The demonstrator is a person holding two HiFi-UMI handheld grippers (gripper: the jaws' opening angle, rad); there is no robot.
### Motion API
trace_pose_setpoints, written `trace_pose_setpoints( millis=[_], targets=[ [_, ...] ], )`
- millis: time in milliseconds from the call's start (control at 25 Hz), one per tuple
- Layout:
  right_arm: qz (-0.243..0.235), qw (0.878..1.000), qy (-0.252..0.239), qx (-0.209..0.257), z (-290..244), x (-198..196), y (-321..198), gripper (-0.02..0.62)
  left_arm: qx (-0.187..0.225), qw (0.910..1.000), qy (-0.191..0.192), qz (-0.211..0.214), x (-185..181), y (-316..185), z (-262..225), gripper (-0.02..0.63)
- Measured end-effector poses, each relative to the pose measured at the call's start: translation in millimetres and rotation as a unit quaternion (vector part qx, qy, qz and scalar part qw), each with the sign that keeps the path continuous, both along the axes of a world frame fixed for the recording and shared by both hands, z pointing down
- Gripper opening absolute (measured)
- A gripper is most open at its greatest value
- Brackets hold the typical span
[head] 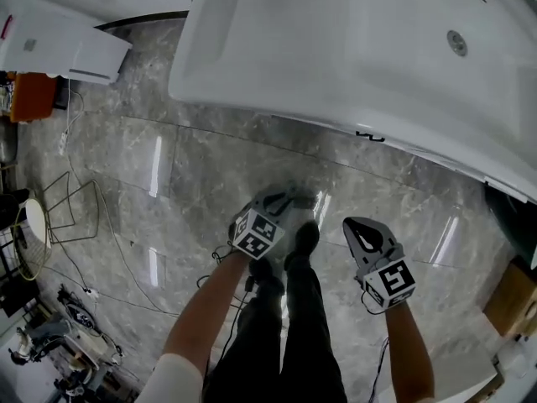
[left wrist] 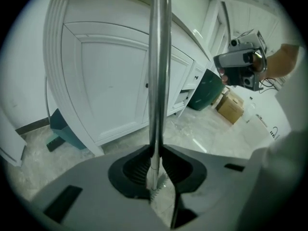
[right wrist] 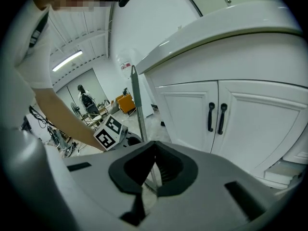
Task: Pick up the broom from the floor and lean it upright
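The left claw (left wrist: 154, 177) is clamped on the thin silvery metal broom pole (left wrist: 159, 71), its ribbed black pads pressing both sides of the shaft. The pole stands nearly upright in the left gripper view and runs out past the top edge; the broom's head shows in no view. The right claw (right wrist: 151, 177) has its pads a narrow slit apart with nothing between them, and it hangs beside the left one, clear of the pole. Under both lie the grey marble floor (head: 168, 166) and the person's dark trousers and shoes (head: 302, 240). Close behind the pole stands a white cabinet with panelled doors (left wrist: 110, 81); the right gripper view shows slim black handles (right wrist: 215, 117) on two of its doors. A white tabletop with a moulded basin (head: 336, 49) tops it. At the cabinet's far end sit a dark teal bin (left wrist: 207, 90), its inside hidden, and a brown cardboard box (left wrist: 230, 107) just beside it. A bent wire stand (head: 71, 208) and loose cables lie well off to the left. The only print is the black-and-white square markers on each claw's cube (head: 256, 233); a small red wall label (right wrist: 126, 65) is too small to read.
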State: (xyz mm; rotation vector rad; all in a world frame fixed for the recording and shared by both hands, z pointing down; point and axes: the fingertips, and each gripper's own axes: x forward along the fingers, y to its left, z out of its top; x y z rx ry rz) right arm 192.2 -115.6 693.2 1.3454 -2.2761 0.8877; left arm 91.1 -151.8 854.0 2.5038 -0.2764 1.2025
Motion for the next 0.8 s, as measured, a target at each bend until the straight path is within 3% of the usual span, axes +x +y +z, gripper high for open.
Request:
trace_pose_setpoints(
  millis=[480,800],
  targets=[
    [0.051,0.999,-0.02,-0.004,12,55,-14,0.002,-0.017,0.9972,-0.017,-0.071,40,-59,32,0.072],
    [0.059,0.998,-0.03,-0.014,16,61,6,0.002,-0.014,0.9938,-0.028,-0.107,40,-75,38,0.074]
  ],
)
